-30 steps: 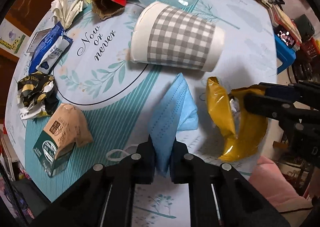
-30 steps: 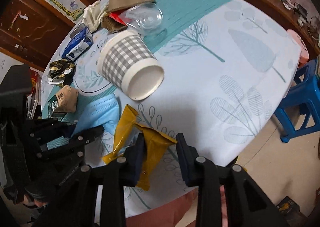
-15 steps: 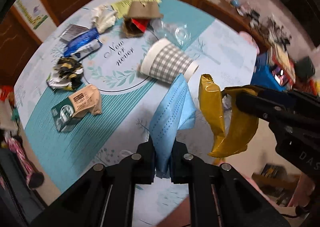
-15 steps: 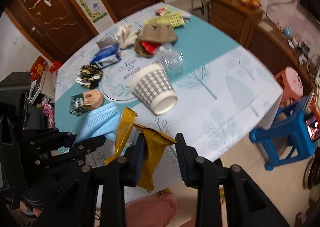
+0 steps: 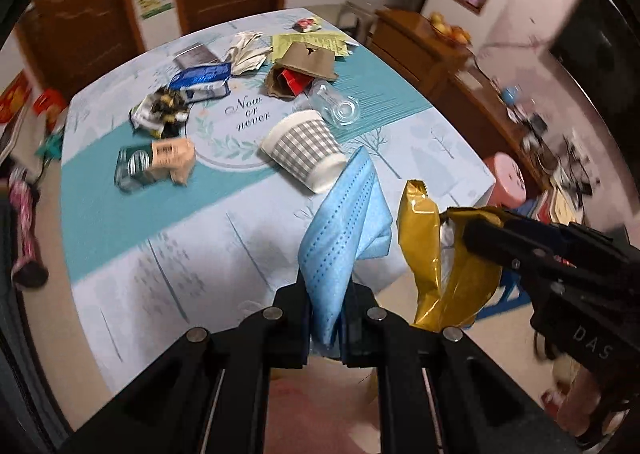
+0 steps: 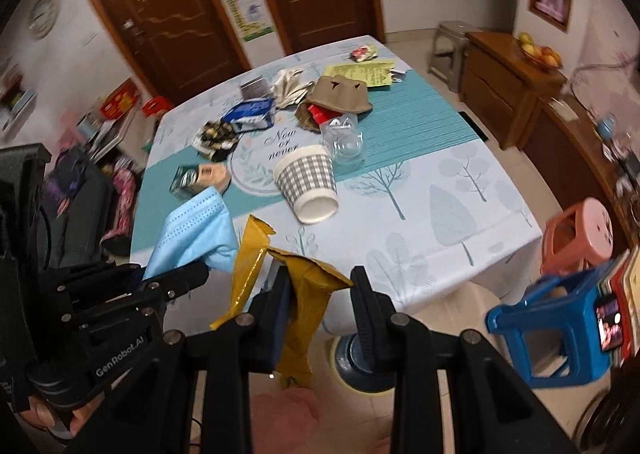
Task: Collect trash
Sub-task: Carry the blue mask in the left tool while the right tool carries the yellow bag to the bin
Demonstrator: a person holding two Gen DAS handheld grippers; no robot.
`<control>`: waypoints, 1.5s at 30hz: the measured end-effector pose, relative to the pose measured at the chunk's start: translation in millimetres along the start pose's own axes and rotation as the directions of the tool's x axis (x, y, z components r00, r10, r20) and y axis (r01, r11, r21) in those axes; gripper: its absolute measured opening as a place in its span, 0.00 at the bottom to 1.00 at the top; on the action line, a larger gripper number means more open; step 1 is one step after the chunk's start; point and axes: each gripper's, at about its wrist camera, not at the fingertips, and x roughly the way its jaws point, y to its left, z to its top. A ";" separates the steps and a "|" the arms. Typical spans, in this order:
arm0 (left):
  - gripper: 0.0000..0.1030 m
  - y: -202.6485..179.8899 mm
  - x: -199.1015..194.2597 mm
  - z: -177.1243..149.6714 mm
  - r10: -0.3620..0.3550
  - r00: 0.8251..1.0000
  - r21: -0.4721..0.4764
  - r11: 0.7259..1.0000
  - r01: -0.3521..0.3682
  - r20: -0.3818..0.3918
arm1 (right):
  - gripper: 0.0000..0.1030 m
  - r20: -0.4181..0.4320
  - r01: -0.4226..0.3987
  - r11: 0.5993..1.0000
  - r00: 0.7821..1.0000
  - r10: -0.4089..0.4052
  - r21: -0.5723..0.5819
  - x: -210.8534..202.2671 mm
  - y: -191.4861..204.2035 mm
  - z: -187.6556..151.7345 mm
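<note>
My left gripper is shut on a blue face mask, held up off the table near its front edge. My right gripper holds a crumpled yellow wrapper against its left finger; the jaws stand partly apart. The wrapper and the right gripper show at the right in the left wrist view. The mask and left gripper show at the left in the right wrist view. A checked paper cup lies on its side on the table.
Other trash lies on the far half: a clear plastic cup, brown cardboard, a blue packet, a black-gold wrapper, a small carton, yellow paper. Blue and pink stools stand right.
Both grippers have lifted and pulled back from the table with the mask and the yellow wrapper. The table now looks farther away and lower.
</note>
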 end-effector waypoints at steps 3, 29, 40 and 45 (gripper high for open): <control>0.08 -25.0 -0.8 -21.9 0.023 1.000 -0.071 0.997 -0.021 0.019 | 0.28 -0.021 -0.038 0.998 0.999 0.037 -0.056 -7.5 -17.7 -15.0; 0.09 -80.2 126.8 -152.8 0.148 0.982 -0.243 0.955 -0.172 -0.113 | 0.29 -0.251 -0.086 0.993 0.966 0.062 -0.085 99.6 -108.8 -128.1; 0.11 -59.9 252.6 -203.4 0.128 0.978 -0.184 0.970 -0.158 -0.164 | 0.29 -0.292 -0.032 0.999 0.955 0.043 0.042 229.5 -154.1 -203.9; 0.24 -54.7 297.2 -218.3 0.129 0.979 -0.165 0.974 -0.155 -0.161 | 0.30 -0.312 -0.027 0.998 0.949 0.042 0.050 284.5 -160.7 -226.4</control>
